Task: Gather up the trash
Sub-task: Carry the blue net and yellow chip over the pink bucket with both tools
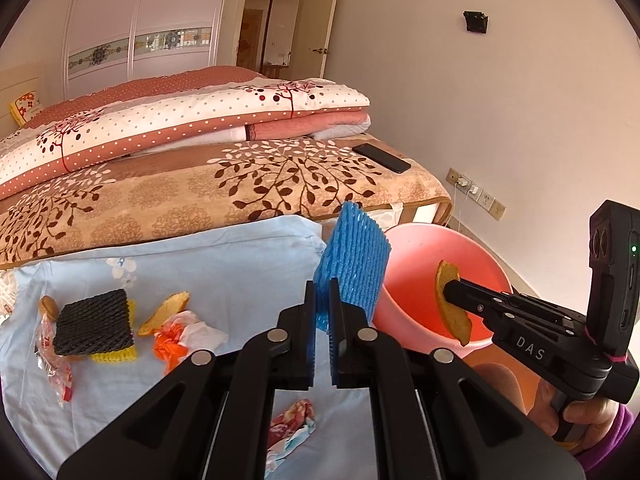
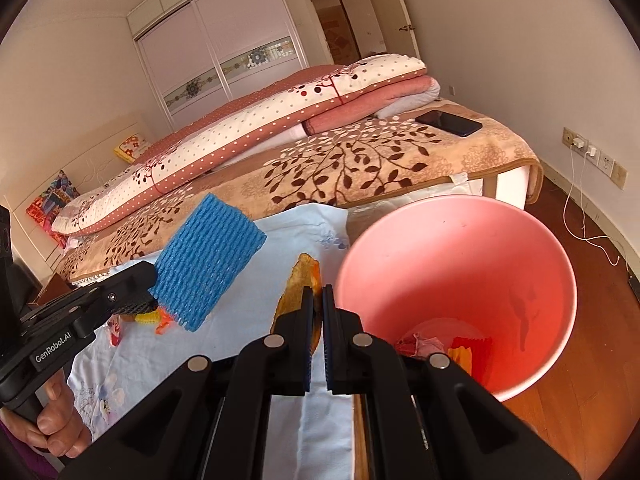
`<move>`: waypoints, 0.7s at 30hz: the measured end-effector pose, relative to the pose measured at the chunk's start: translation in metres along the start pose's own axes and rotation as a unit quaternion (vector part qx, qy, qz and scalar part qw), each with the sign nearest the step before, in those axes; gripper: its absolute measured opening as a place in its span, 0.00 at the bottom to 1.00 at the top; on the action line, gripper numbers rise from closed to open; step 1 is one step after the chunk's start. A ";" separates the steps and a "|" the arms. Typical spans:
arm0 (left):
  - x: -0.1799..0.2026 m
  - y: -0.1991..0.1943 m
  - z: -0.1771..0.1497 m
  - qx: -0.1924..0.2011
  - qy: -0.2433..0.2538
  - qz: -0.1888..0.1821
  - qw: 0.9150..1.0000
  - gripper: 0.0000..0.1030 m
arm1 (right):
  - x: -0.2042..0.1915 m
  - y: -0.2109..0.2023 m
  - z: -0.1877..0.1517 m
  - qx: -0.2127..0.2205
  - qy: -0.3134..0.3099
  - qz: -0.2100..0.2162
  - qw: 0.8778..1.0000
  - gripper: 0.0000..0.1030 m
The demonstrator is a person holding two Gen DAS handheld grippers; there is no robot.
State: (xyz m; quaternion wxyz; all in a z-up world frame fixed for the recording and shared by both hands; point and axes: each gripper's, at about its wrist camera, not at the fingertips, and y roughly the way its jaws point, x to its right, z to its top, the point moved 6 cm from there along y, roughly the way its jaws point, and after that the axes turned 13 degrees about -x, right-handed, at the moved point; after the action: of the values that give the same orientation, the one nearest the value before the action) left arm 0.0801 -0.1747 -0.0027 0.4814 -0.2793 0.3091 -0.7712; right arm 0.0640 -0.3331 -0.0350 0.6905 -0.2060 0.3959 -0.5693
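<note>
Step in hand, as judged from the scene: carrying two pieces of trash to the round pink plastic bin [image 2: 456, 264] and dropping them in.

Procedure advice:
- Bring each piece fully over the bin mouth before releasing. The bin stands on the wooden floor just beside the worktop edge, so an early release may land the piece on the light blue floral cloth [image 1: 224, 264] or on the floor.
- Release one tool at a time. The two tools converge on the same opening and could collide.
- The foam net is light and may cling to a pad; open the jaws wide and tilt downward.

Tool state:
- The left tool [image 1: 322, 300] is clenched on the blue ribbed foam net sleeve [image 1: 354, 252], gripping its lower edge; the sleeve stands upright above the jaws, near the bin rim but not yet over the opening.
- The right tool [image 2: 317, 300] is clenched on the curved yellow-orange fruit peel [image 2: 298, 284], pinched edge-on. From the left wrist view the peel sits in front of the bin mouth.

The bin already holds some crumpled wrappers at the bottom. More trash lies on the cloth: a black foam net [image 1: 94, 322] on a yellow one, another peel [image 1: 164, 312], and crumpled wrappers.
</note>
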 end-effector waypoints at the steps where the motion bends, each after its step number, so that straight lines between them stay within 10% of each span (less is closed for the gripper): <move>1: 0.005 0.003 0.002 -0.001 0.001 -0.004 1.000 0.05 | 0.007 -0.003 0.002 0.005 0.005 -0.006 1.000 0.04; 21: 0.083 0.070 0.014 -0.048 0.035 -0.027 0.998 0.05 | 0.095 -0.001 0.003 0.020 0.064 -0.064 0.996 0.04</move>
State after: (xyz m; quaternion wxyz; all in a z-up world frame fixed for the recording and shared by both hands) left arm 0.0986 -0.2775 -0.0350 0.4353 -0.2829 0.3551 -0.7774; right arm 0.0697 -0.4238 -0.0619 0.6299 -0.1799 0.4134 -0.6324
